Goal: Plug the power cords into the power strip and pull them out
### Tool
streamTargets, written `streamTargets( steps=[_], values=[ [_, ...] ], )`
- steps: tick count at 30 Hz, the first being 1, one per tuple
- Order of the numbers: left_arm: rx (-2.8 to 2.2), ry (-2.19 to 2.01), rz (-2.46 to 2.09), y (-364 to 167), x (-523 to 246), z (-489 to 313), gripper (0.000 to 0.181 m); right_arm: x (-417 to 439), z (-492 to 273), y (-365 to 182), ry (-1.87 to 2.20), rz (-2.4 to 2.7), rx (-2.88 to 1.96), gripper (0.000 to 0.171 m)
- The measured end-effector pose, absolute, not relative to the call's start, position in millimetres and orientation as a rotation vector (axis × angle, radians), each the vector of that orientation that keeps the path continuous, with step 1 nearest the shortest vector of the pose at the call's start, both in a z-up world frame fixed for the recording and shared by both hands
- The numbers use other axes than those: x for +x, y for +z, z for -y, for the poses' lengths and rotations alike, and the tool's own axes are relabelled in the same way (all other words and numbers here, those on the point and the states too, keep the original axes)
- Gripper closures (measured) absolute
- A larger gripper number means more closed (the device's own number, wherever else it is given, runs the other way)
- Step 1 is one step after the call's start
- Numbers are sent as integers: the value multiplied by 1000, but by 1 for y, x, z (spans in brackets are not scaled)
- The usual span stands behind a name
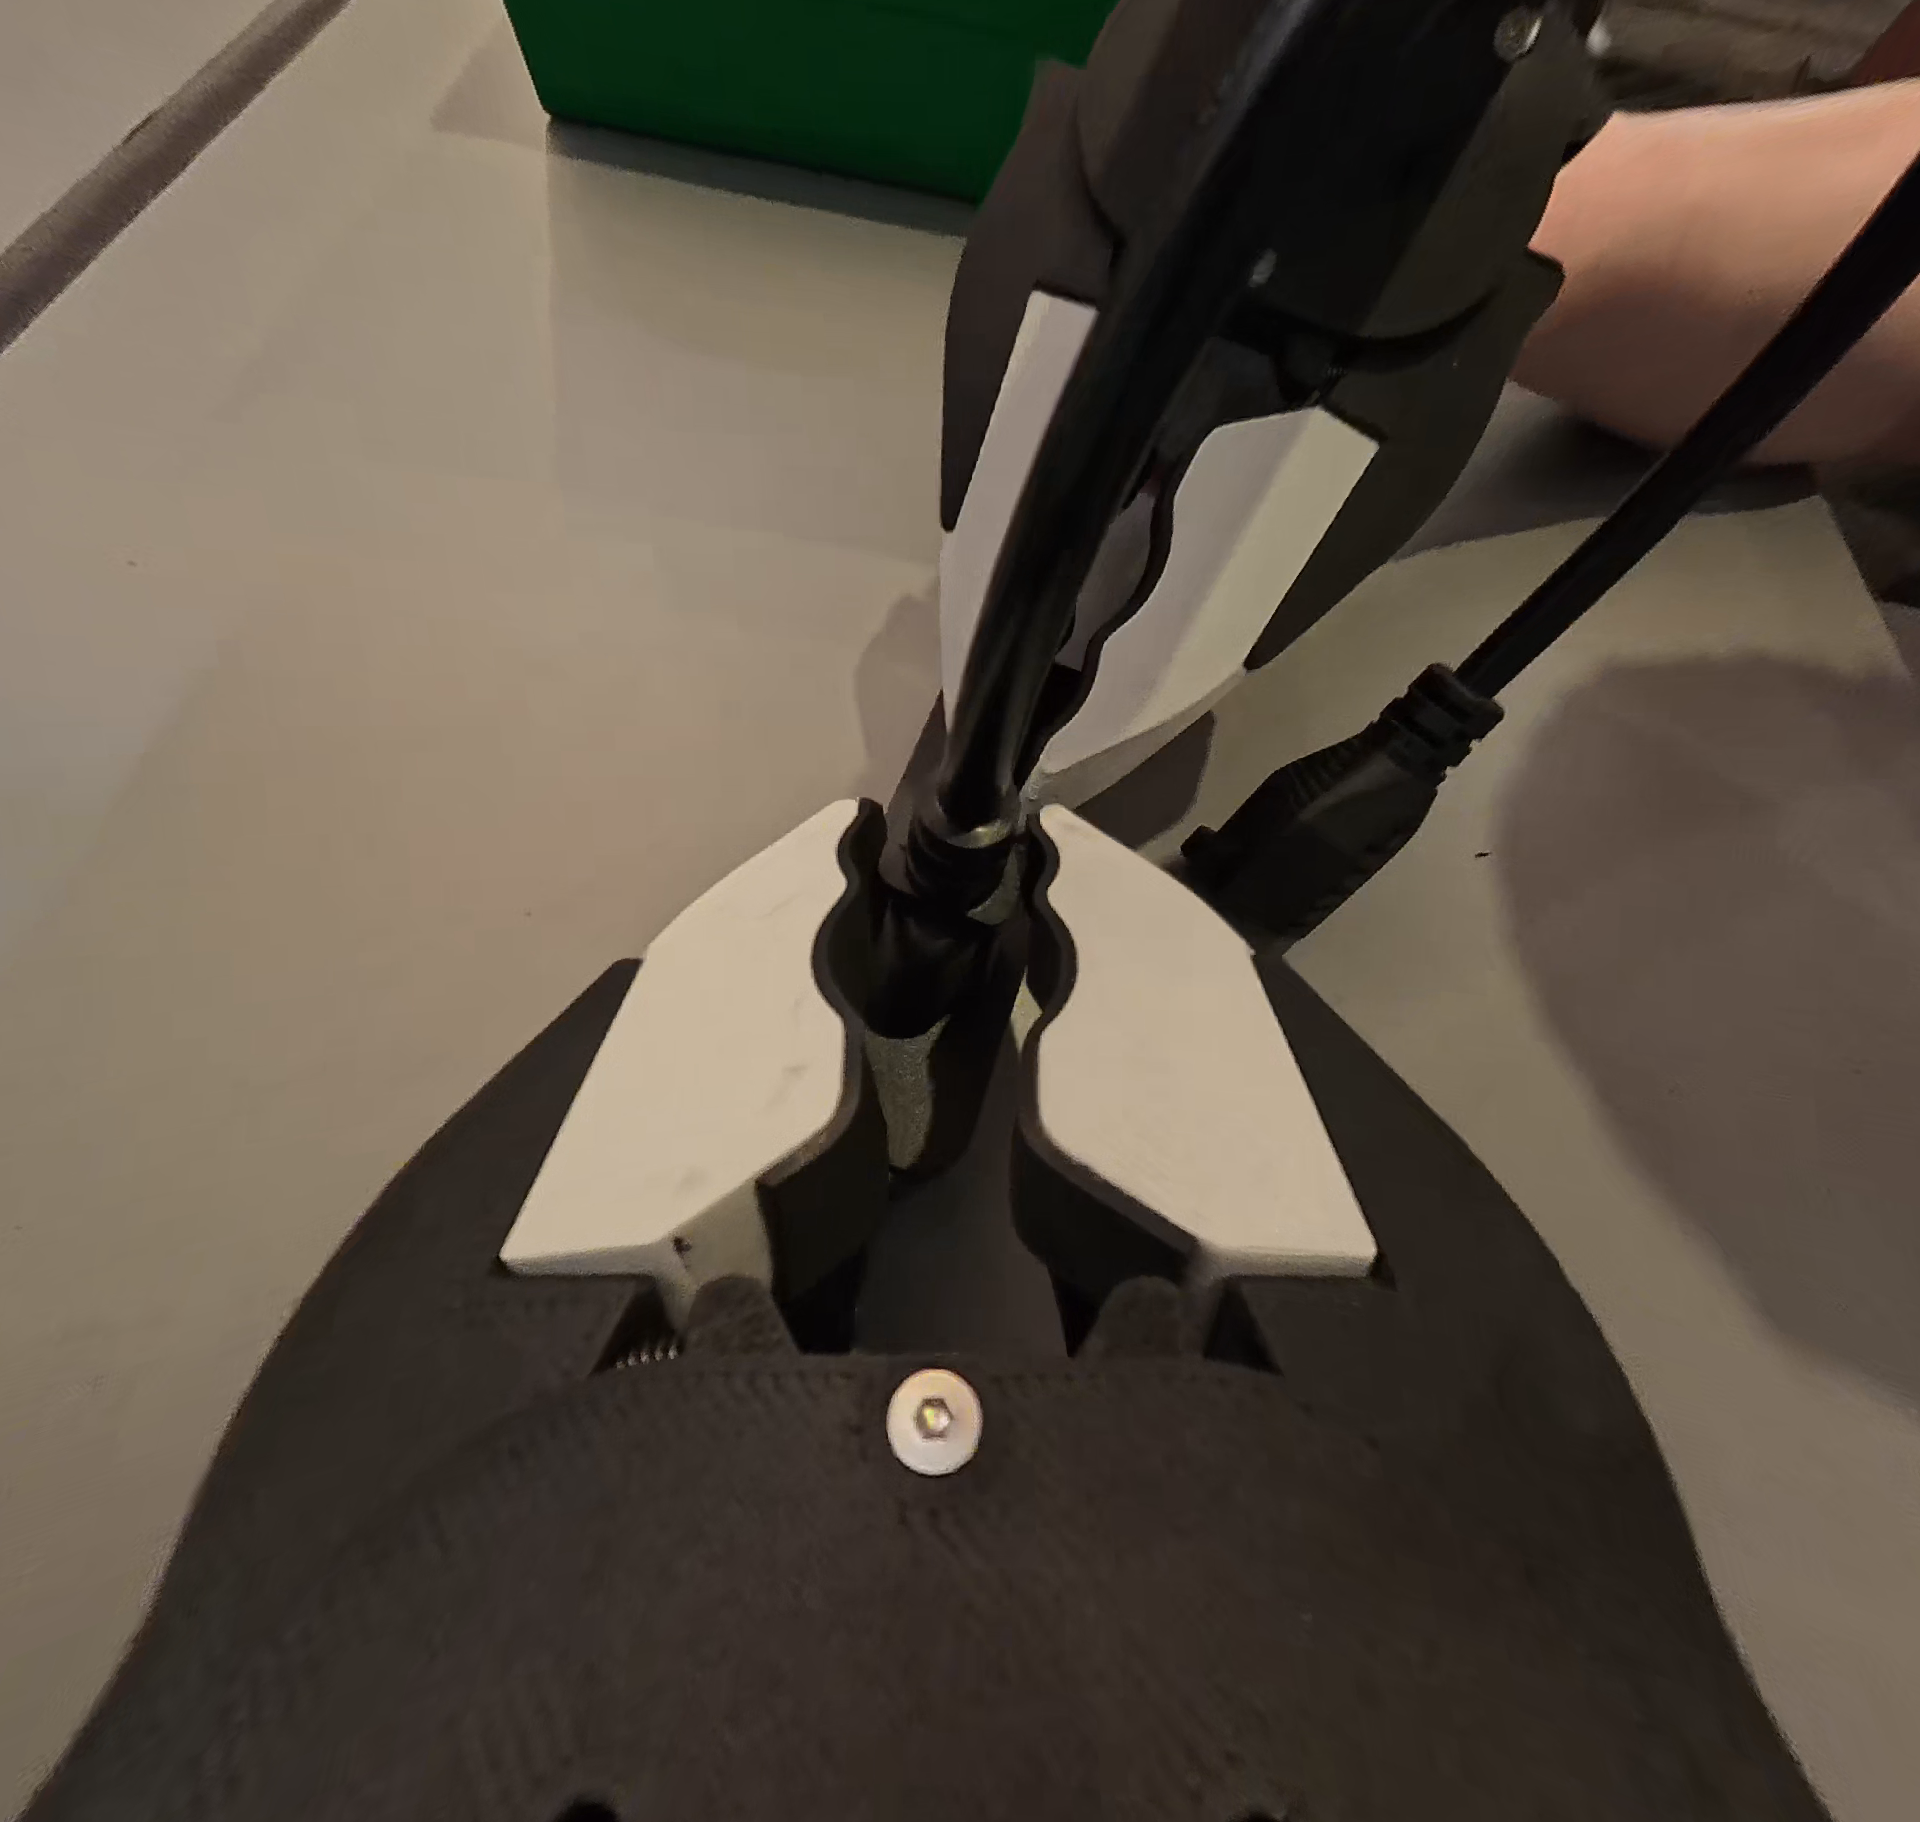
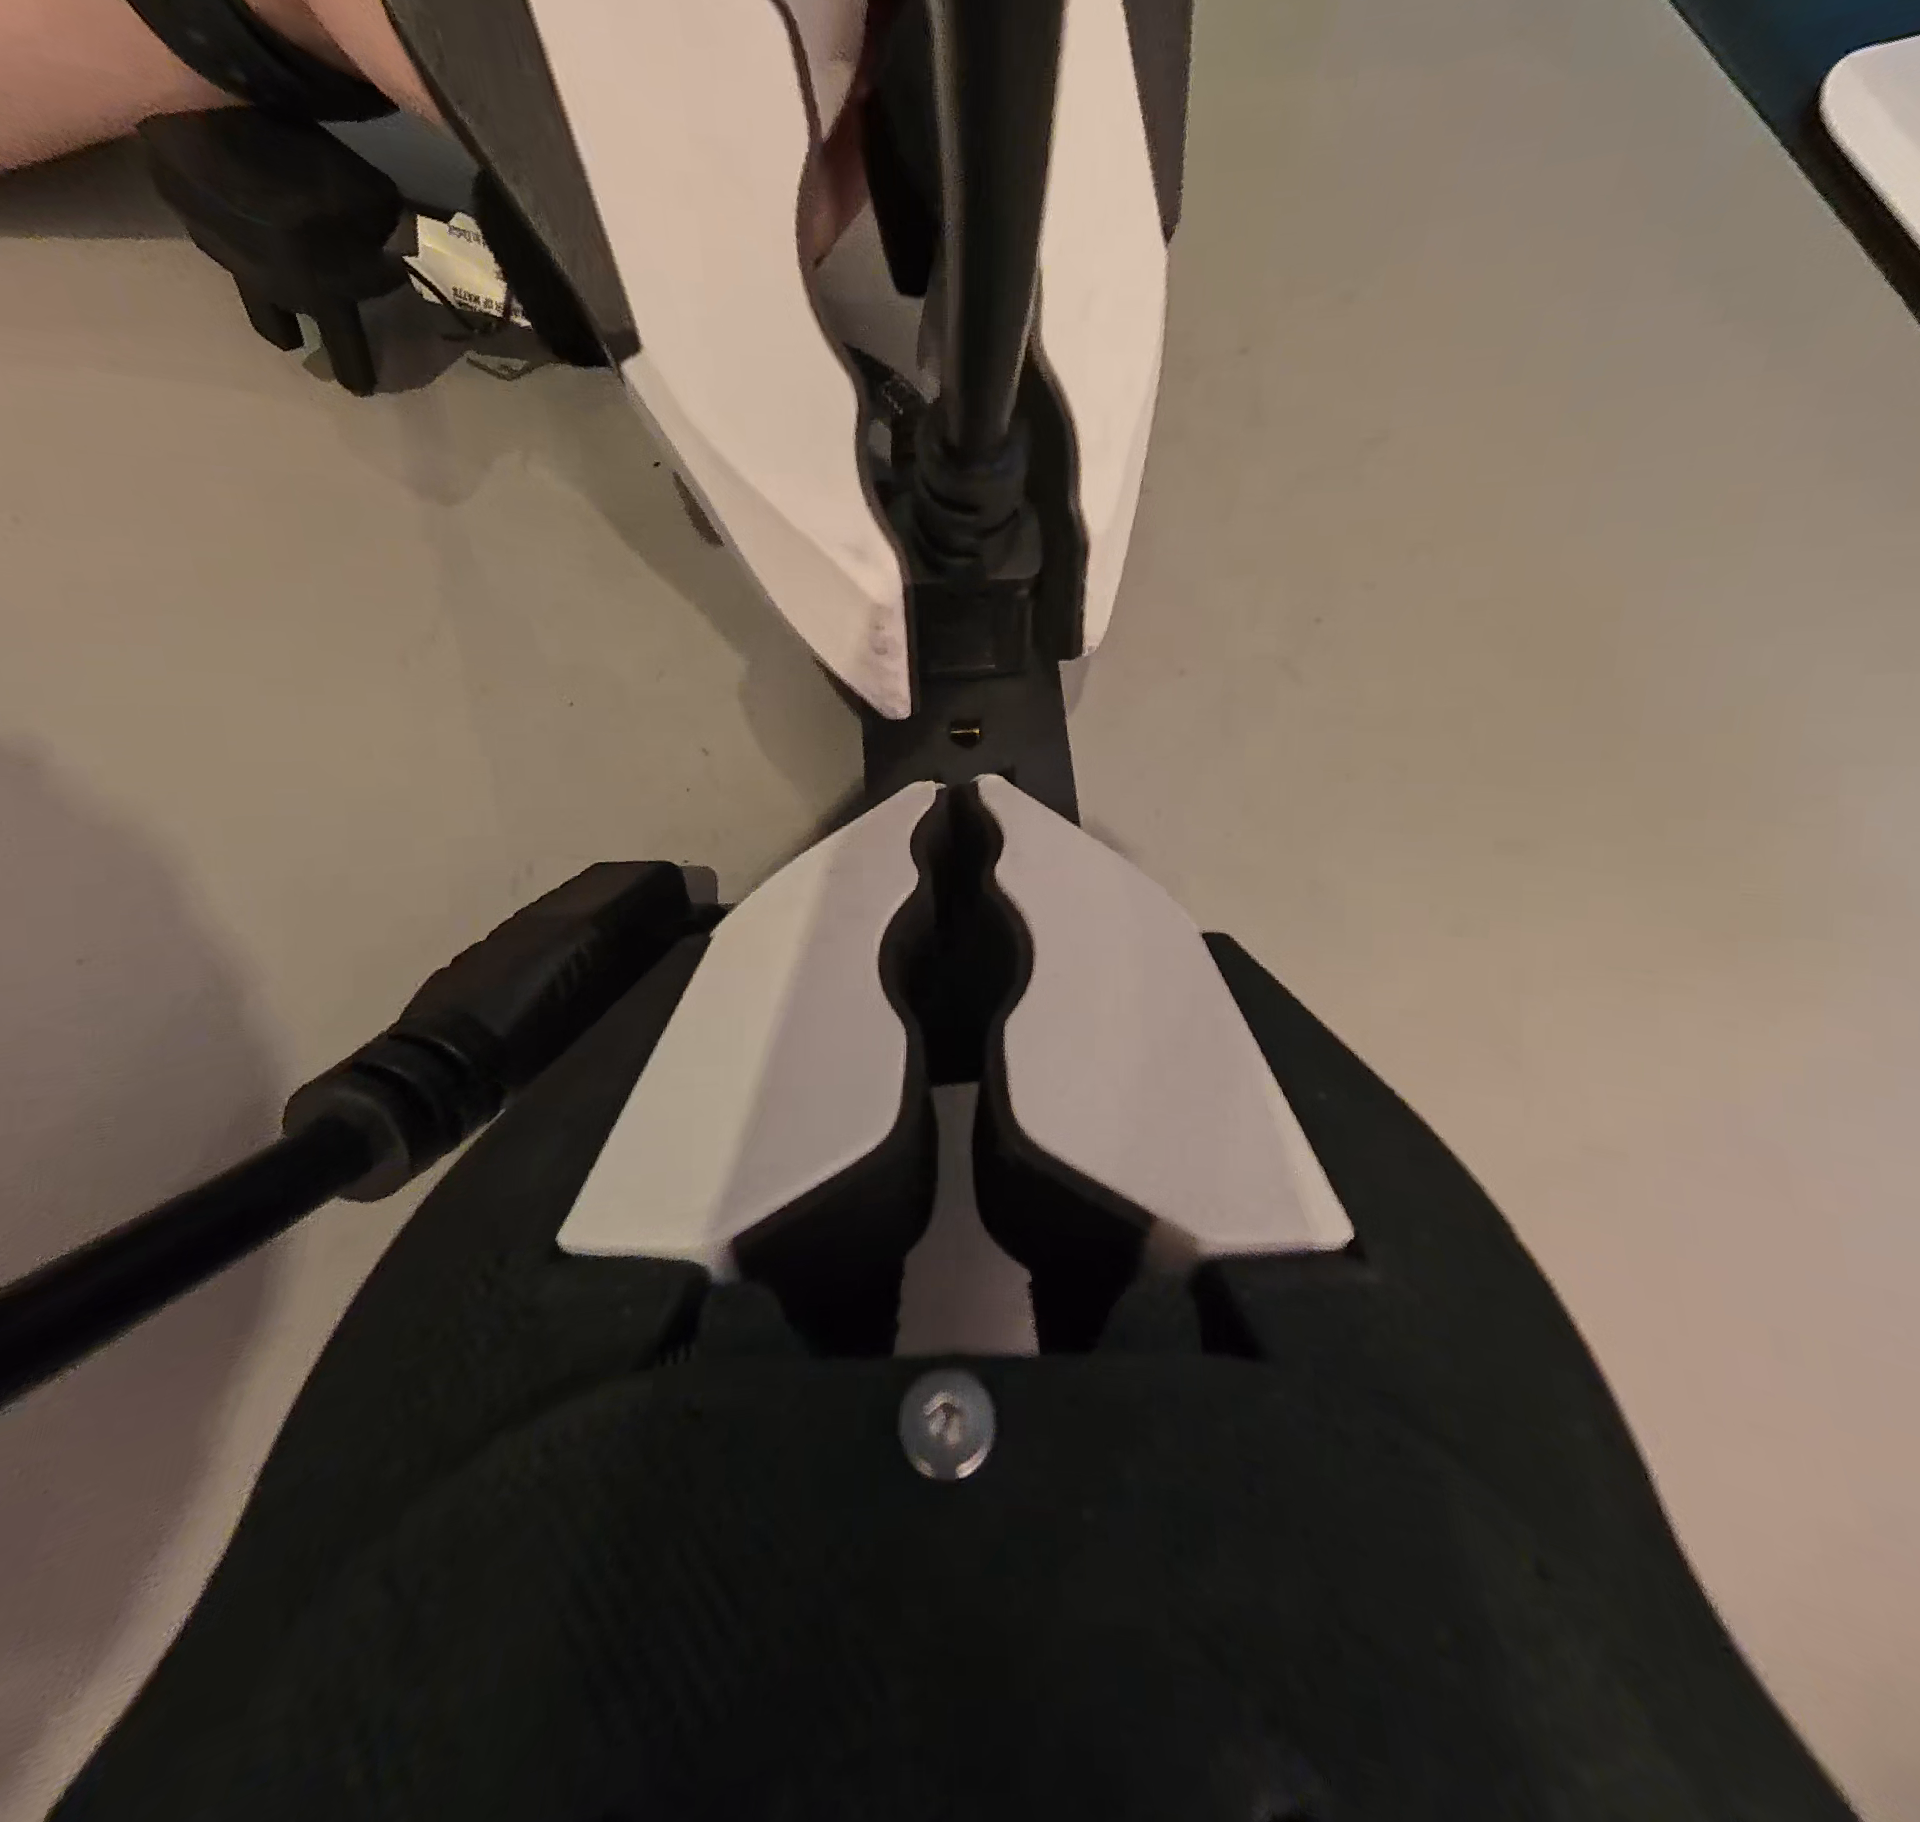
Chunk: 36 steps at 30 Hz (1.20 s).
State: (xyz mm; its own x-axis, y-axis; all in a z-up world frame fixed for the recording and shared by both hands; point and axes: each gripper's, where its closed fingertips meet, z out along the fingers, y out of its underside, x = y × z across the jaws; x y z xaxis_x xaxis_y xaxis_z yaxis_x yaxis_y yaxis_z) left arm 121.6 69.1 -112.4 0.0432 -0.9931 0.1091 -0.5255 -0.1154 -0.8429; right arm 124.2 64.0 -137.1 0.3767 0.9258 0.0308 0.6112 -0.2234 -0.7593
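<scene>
I'm clamping the left gripper [image 1: 948,842] on a black plug [image 1: 914,951], its jaws closing on it. My right gripper [image 2: 958,785] is pinching a dark strip [image 2: 971,733], jaws nearly together. A second plug [image 1: 1314,837] is lying on the desk [image 1: 416,629] at 2 o'clock.

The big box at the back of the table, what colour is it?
Green, best seen in the left wrist view.

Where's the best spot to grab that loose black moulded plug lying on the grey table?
Take the black moulded plug by its blocky body below the ribbed collar, probably from above: it lies low on the grey table, flat sides exposed.
</scene>
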Motion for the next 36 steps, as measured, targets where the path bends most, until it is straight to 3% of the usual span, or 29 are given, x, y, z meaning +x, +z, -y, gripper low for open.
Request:
streamTargets(
  steps=[36],
  values=[
    [-1749,-1194,-1478,-110,118,-66,158,128,-62,-135,622,1274,-1888,165]
  ],
)
